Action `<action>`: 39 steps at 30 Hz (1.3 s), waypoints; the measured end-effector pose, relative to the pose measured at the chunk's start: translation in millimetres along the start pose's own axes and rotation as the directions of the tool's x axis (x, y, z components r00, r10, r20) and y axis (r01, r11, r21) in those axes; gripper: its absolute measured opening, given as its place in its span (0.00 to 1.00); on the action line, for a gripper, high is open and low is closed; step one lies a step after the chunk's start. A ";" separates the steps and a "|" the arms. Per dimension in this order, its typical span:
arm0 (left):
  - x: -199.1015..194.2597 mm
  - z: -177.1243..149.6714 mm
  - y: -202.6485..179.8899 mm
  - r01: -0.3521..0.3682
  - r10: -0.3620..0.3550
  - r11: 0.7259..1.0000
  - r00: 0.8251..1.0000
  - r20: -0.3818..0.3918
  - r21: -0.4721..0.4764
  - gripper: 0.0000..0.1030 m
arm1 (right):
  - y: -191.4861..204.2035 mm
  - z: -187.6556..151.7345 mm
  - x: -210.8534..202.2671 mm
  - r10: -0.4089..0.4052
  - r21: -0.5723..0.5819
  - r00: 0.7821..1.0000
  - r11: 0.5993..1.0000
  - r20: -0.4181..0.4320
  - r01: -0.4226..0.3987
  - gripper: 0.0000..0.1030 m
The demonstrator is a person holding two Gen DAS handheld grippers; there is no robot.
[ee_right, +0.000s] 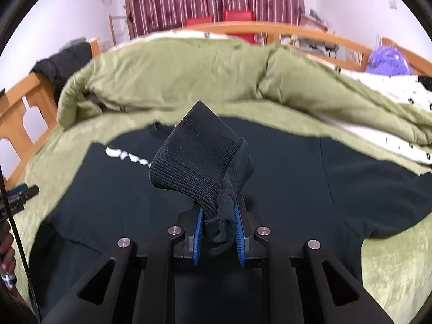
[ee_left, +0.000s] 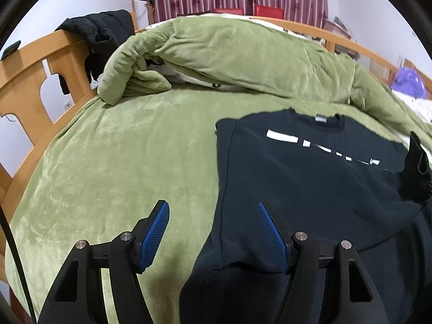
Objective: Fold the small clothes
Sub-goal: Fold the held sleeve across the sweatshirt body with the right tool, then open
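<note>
Bed (ee_left: 24, 81) with green cover

On the green plush cover (ee_left: 121, 162) lie a dark sweatshirt (ee_left: 310, 178), spread flat, and behind it a rolled green duvet (ee_left: 229, 54).

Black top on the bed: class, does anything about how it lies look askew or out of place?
Yes. The top lies mostly flat on the green blanket, but one ribbed cuff is lifted off it, bunched between the right gripper's pads. The left gripper is open and empty.
</note>
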State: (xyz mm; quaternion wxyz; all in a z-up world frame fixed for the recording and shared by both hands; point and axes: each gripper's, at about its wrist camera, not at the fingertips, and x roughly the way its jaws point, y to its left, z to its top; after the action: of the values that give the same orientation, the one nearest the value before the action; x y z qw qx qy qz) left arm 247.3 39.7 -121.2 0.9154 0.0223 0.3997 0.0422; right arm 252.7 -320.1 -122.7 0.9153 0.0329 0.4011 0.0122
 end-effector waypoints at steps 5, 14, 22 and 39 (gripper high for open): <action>12.8 -4.6 1.0 -0.026 0.027 1.000 0.999 -0.027 0.017 0.64 | -25.6 -4.8 5.9 -0.098 -0.008 0.995 0.995 -0.026 0.097 0.30; 25.9 -9.0 6.4 -0.034 0.034 0.999 0.998 -0.051 0.003 0.64 | -76.3 -2.7 -1.5 -0.106 0.115 0.994 0.987 -0.038 0.109 0.42; 26.2 -11.4 12.7 -0.040 0.040 0.999 0.998 -0.048 -0.001 0.64 | -78.4 -32.0 40.5 -0.107 0.072 0.979 0.990 -0.175 0.121 0.64; 23.8 -10.1 12.5 -0.033 0.033 0.999 0.999 -0.042 0.007 0.64 | -78.7 -1.3 18.6 -0.072 0.093 0.997 0.993 0.039 0.068 0.10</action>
State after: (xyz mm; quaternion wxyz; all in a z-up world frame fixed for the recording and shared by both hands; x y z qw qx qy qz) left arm 255.3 54.5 -144.4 0.9058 0.0309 0.4187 0.0567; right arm 264.1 -397.6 -142.8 0.9210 0.0611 0.3828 -0.0391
